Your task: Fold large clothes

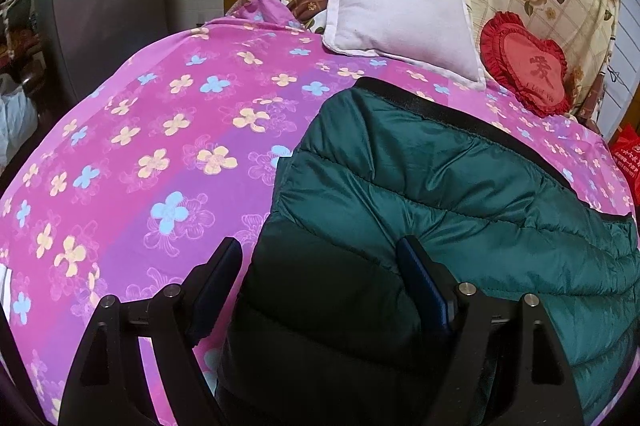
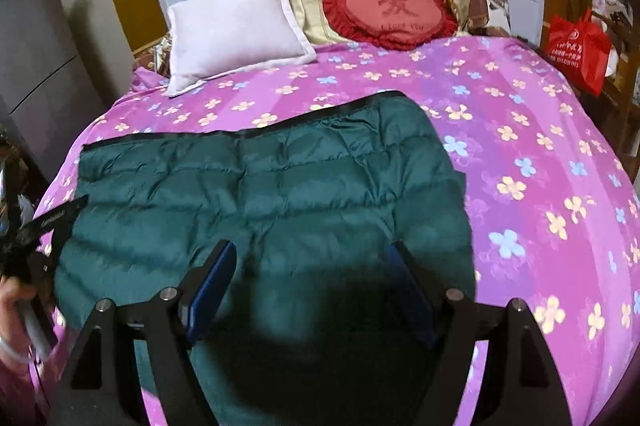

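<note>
both grippers' jaws spread above green jacket (image 2: 264,186); only right view shows red bag (image 2: 580,54).

The jacket (image 1: 460,186) is running off the right and near edges of the left wrist view, its sleeves nowhere showing. A hand (image 2: 16,310) is blurring at the left edge of the right wrist view. Print on the red bag (image 2: 580,50) is too small to read.

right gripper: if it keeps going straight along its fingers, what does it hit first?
Most likely the dark green quilted puffer jacket lying on the pink flowered bedsheet. The right gripper points down at it with jaws open and nothing between them. How far above the fabric it sits is unclear.
</note>
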`<state>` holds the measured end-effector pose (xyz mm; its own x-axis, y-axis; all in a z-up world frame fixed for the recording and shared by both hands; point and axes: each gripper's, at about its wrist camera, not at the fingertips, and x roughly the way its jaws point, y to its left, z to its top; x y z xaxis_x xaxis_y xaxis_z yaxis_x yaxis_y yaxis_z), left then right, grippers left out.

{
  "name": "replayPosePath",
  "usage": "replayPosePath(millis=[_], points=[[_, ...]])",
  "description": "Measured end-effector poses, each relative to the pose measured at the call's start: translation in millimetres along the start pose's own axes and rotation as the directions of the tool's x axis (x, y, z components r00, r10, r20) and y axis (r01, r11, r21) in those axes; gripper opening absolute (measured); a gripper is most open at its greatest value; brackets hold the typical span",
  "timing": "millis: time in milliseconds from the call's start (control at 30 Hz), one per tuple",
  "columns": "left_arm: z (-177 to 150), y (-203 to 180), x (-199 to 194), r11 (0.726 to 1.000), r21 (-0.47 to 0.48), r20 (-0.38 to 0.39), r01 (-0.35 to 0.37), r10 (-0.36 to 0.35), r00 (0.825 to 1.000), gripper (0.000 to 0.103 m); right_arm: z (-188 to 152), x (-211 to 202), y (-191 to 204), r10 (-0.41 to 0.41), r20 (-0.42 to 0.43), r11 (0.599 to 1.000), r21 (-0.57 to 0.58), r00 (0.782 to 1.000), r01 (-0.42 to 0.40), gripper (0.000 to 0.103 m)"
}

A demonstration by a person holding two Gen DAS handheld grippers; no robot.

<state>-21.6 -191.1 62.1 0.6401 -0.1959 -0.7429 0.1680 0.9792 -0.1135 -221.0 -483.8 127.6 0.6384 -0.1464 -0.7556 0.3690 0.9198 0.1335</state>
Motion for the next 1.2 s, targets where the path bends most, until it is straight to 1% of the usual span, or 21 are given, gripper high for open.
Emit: replayPosePath(millis=[33,100,133,233,333,367,433,500,533,600,767,933,1100,1200], points=[[-0.1,-0.4,-0.3,1.000,0.001,0.001,-0.001,0.001,1.000,0.063,-4.3,-1.5,0.2,-0.004,-0.006,1.000,-0.006,1.000,0.004,0.081],[0.5,0.2,0.4,1.000,0.003,-0.001,-0.002,0.002,1.000,0.063,-14.7,10.4,-1.1,-0.026,-0.076,1.000,-0.018,0.997,0.025,0.081],[0.1,0.2,0.0,1.000,0.005,0.000,-0.003,0.003,1.000,0.063,-17.5,15.2,-1.9,-0.027,-0.091,0.999,-0.020,0.995,0.026,0.081],[-1.1,1.4,-2.4,1.000,-0.001,-0.005,-0.001,0.001,1.000,0.063,-23.6,20.1,2.1,-0.045,-0.088,0.998,-0.044,0.995,0.041,0.081],[-0.2,3.9,-5.5,1.000,-0.022,-0.015,0.010,-0.010,1.000,0.063,-20.8,11.4,3.8,-0.039,-0.100,0.999,-0.034,0.994,0.036,0.081],[0.3,4.7,-7.4,0.999,-0.031,-0.019,0.013,-0.014,1.000,0.063,-19.2,6.9,4.4,-0.036,-0.093,0.999,-0.029,0.995,0.033,0.081],[0.9,3.9,-9.3,0.999,-0.035,-0.020,0.013,-0.014,1.000,0.063,-14.9,-5.4,6.4,-0.023,-0.053,1.000,-0.023,0.998,0.021,0.082],[0.9,1.5,-12.0,1.000,-0.025,-0.019,0.009,-0.010,1.000,0.063,-7.9,-14.7,8.5,-0.021,-0.009,1.000,-0.024,1.000,0.020,0.085],[1.1,0.5,-12.9,1.000,-0.020,-0.017,0.008,-0.008,1.000,0.063,-3.9,-16.2,8.9,-0.021,0.005,1.000,-0.021,1.000,0.021,0.089],[1.6,-1.6,-15.2,1.000,-0.010,-0.012,0.006,-0.006,1.000,0.063,3.7,-14.5,7.5,-0.023,0.021,1.000,-0.006,1.000,0.023,0.090],[1.7,-2.3,-11.8,1.000,0.002,-0.015,0.008,-0.008,1.000,0.063,17.1,7.1,-2.4,-0.045,0.021,0.998,0.035,0.999,0.045,0.090],[3.3,0.6,-6.0,1.000,-0.007,-0.031,0.027,-0.027,0.999,0.063,21.5,39.0,-10.1,-0.084,-0.019,0.996,0.041,0.996,0.084,0.090],[2.0,-0.6,-3.9,1.000,0.003,-0.030,0.025,-0.025,0.999,0.063,19.3,62.2,-10.8,-0.104,-0.057,0.994,0.003,0.993,0.105,0.092],[1.7,-0.6,-4.2,1.000,-0.008,-0.033,0.029,-0.029,0.999,0.063,20.9,62.3,-10.2,-0.106,-0.071,0.994,0.003,0.992,0.106,0.092]])
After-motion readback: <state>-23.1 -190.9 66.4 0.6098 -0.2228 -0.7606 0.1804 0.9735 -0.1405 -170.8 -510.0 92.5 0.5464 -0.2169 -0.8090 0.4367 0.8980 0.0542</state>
